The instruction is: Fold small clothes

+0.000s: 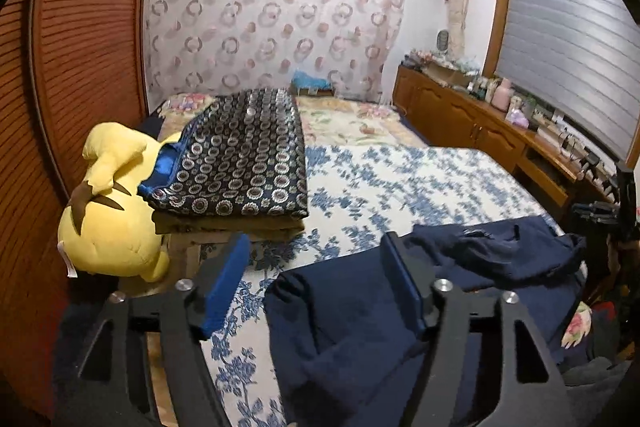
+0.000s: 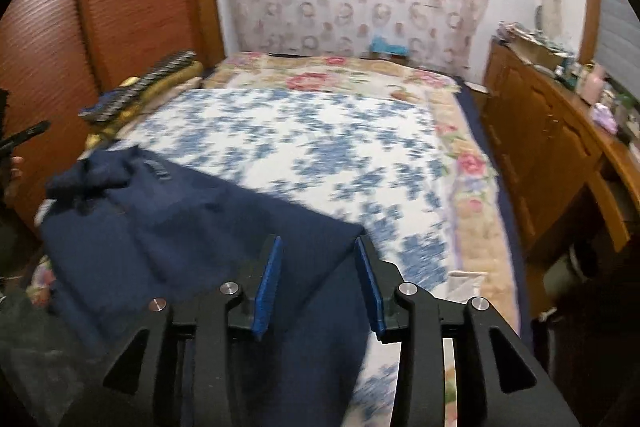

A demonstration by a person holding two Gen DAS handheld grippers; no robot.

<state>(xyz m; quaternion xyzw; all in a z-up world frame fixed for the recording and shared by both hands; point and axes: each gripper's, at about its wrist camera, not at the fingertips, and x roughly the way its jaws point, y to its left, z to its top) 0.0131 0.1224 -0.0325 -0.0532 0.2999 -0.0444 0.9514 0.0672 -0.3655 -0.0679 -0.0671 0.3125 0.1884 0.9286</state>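
A navy blue garment (image 1: pixel 400 327) lies rumpled on the blue-flowered bedcover (image 1: pixel 400 179), near the bed's front edge. My left gripper (image 1: pixel 316 247) stands wide open over the garment's left edge, blue pads apart, with only flat cloth and bedcover below the gap. In the right wrist view the same navy garment (image 2: pixel 180 235) spreads to the left and under my right gripper (image 2: pixel 318 247). Its blue pads stand apart above the garment's right corner, and nothing is pinched between them.
A yellow plush toy (image 1: pixel 116 211) and a folded dark patterned blanket (image 1: pixel 240 159) sit at the bed's left by the slatted wooden doors (image 1: pixel 80 67). A wooden dresser (image 2: pixel 548 147) with several small items runs along the right side.
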